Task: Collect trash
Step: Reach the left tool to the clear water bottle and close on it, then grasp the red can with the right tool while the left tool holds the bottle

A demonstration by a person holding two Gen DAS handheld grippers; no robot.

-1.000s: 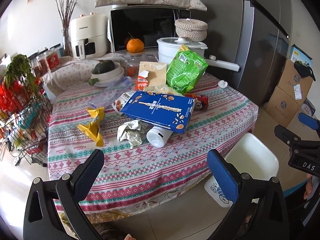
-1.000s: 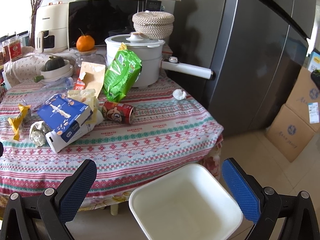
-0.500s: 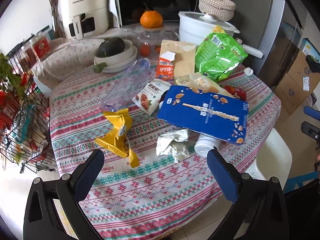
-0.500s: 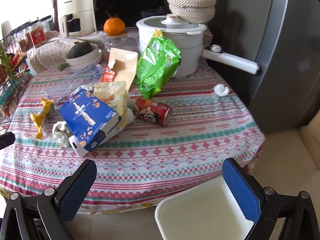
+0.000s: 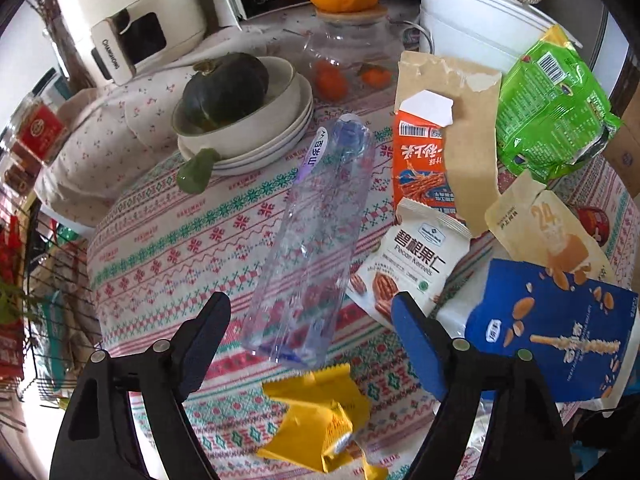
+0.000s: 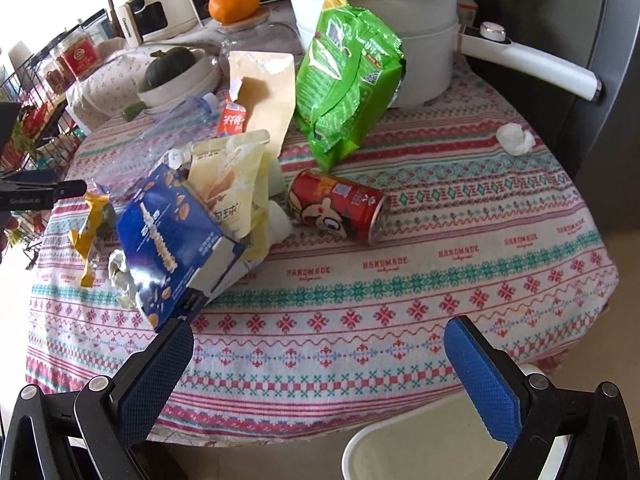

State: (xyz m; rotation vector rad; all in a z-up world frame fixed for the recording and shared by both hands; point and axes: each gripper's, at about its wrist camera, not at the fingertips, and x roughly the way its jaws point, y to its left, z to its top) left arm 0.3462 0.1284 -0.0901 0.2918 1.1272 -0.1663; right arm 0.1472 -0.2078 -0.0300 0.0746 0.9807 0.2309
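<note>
Trash lies scattered on a patterned tablecloth [image 6: 400, 280]. My left gripper [image 5: 310, 316] is open, its fingers either side of the near end of a clear plastic bottle [image 5: 316, 240] lying flat. A yellow wrapper [image 5: 320, 416] lies just below it, a white pecan bag [image 5: 412, 260] and a blue box [image 5: 560, 332] to its right. My right gripper [image 6: 316, 344] is open and empty over the table's front edge. Ahead of it lie the blue box [image 6: 172, 236], a red can [image 6: 340, 204], a green bag [image 6: 348, 80] and a white tissue [image 6: 516, 138].
A white bin [image 6: 420, 448] stands on the floor under my right gripper. At the back stand a white pot [image 6: 380, 20], a bowl with a dark squash [image 5: 228, 92], a glass jar [image 5: 352, 48] topped by an orange, and an air fryer [image 5: 128, 20]. A wire rack [image 5: 24, 300] is at the left.
Both grippers have moved forward over the table. The left one has dropped low over the clear bottle, which now lies between its fingers. Both stay open.
</note>
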